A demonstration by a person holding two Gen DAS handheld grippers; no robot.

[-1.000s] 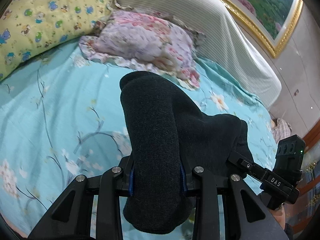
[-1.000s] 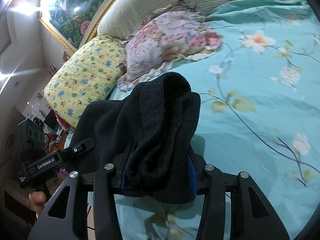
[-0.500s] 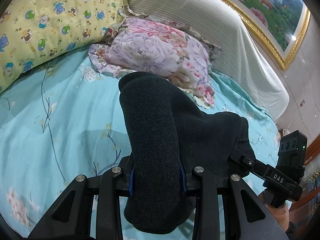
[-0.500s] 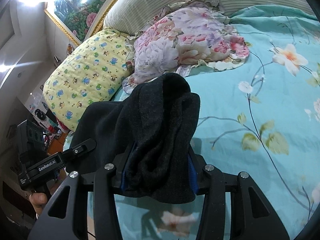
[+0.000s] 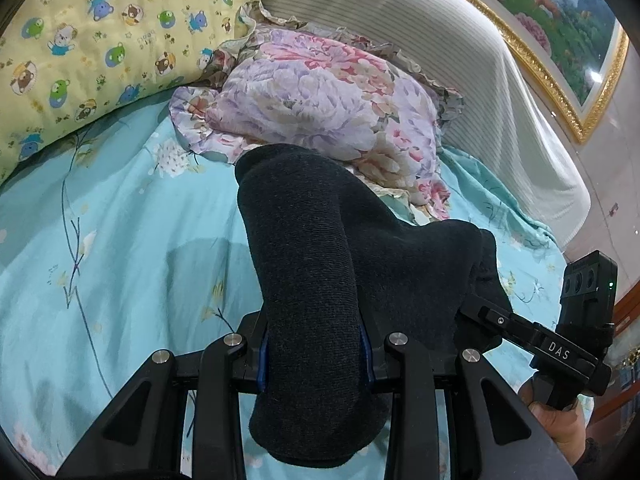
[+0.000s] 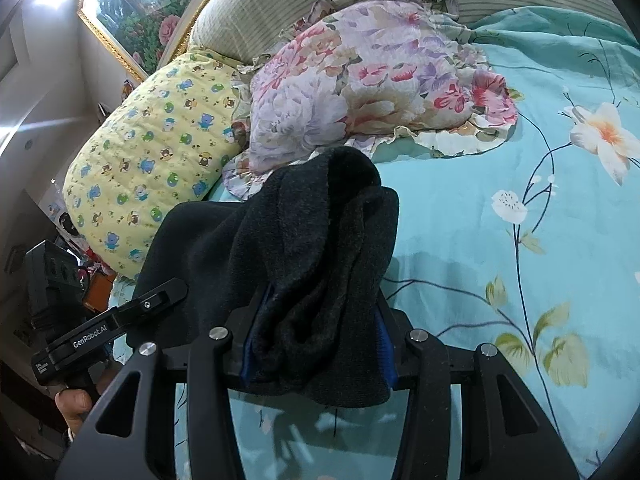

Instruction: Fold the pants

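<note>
Dark grey knit pants (image 5: 316, 264) hang bunched between both grippers above the turquoise flowered bedspread (image 5: 132, 240). My left gripper (image 5: 316, 356) is shut on one thick roll of the fabric, which spills over its blue pads. In the right wrist view the same pants (image 6: 320, 248) bulge up from my right gripper (image 6: 316, 352), also shut on a wad of cloth. The other gripper shows at the side of each view: the right one (image 5: 516, 328) with a hand below it, the left one (image 6: 152, 304) likewise. The fingertips are hidden by fabric.
A flowered purple-pink pillow (image 5: 320, 96) lies just beyond the pants. A yellow cartoon-bear pillow (image 5: 92, 44) sits to its left. A striped headboard cover (image 5: 460, 52) and a gold-framed picture (image 5: 560, 32) rise behind. Bedspread (image 6: 500, 220) stretches to the right.
Both grippers have carried the pants toward the head of the bed; the pillows loom larger and closer. The grips on the fabric are unchanged.
</note>
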